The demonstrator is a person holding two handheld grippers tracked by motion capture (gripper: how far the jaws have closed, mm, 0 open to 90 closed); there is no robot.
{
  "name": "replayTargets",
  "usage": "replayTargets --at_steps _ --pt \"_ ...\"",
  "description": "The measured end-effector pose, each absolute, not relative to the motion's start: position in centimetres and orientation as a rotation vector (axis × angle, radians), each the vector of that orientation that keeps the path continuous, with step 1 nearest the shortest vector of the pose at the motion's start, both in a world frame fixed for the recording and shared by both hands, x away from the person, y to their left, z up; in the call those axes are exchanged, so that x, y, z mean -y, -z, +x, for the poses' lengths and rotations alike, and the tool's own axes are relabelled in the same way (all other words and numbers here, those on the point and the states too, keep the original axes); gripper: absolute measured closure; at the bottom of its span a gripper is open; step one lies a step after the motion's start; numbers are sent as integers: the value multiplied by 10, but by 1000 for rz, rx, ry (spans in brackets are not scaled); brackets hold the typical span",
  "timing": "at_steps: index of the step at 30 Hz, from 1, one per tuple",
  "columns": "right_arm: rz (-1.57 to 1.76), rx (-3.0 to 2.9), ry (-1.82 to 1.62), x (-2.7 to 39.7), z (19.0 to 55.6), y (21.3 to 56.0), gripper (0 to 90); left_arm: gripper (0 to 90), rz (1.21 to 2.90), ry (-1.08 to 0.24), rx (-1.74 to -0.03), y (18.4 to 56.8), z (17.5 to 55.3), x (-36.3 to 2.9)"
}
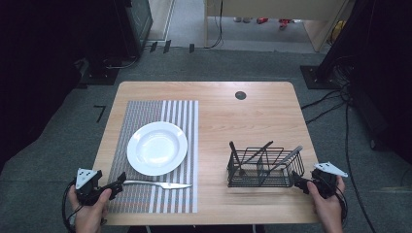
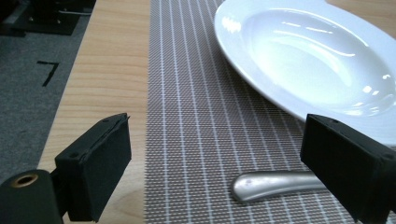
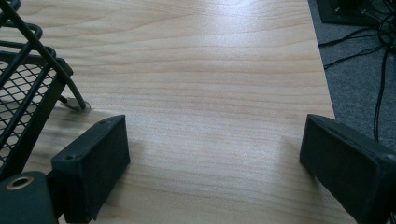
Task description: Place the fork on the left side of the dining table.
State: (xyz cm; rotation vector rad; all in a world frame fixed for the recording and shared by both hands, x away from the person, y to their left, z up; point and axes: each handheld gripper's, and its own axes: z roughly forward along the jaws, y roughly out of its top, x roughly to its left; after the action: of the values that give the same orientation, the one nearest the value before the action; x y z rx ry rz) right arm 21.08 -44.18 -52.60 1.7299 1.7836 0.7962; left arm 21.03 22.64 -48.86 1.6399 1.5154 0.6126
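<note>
2 claws are wide apart and grip nothing: left claw [image 1: 115,186] near the knife [image 1: 156,184] on the mat [image 1: 145,115], right claw [image 1: 297,184] beside the basket [image 1: 265,167]. Judging so, more cutlery remains for the plate [image 1: 157,147].

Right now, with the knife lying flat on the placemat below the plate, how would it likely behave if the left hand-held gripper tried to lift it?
The knife looks like polished metal, so probably stiff and a bit slippery between the pads. It lies flat on the woven placemat, so getting jaws under it may be awkward. Its rounded handle end sits between the open left hand-held gripper jaws.
</note>
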Motion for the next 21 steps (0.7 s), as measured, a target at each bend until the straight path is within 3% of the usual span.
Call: replayTargets --at_steps 21 --pt "1734 -1780 -795 441 211 526 80 89 1651 -610 -1410 453 218 -186"
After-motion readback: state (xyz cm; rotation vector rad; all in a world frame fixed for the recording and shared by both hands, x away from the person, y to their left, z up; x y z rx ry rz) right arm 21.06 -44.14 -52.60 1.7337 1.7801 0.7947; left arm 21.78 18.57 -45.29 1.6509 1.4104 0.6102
